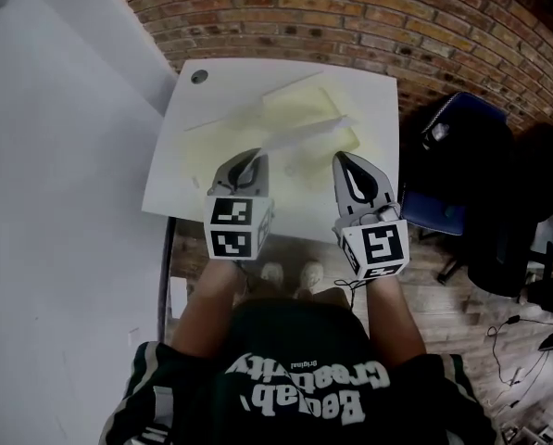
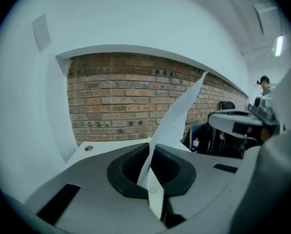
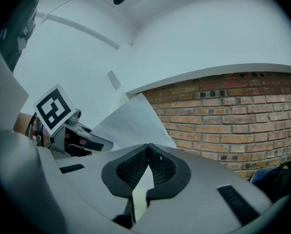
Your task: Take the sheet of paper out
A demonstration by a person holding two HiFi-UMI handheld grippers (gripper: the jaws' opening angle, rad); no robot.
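Head view: both grippers are held side by side above the near edge of a white table (image 1: 211, 91), jaws pointing away from the person toward a brick wall.

Left gripper (image 1: 248, 162): jaws closed flat on the sheet of paper (image 1: 306, 133), pinching it near one edge. The left gripper view confirms this; there the sheet rises from the pads up and to the right, its top corner free in the air.

Right gripper (image 1: 351, 163): jaws likewise closed on the same sheet. In the right gripper view it fans out up and to the left, toward the other gripper.

Position of the sheet: off the table, spanning the two grippers just beyond their tips, long axis running left to right across the person's front. A pale yellow folder (image 1: 304, 100) lies flat on the table beyond and below it. Whether the sheet's far edge is wholly clear of the folder cannot be told; no part is seen tucked in.

Assessment: removal looks nearly complete. The next move turns on drawing the sheet toward the person, away from the folder, both hands together so the span neither sags nor tears. Neither hand is nearer; both have hold of it.
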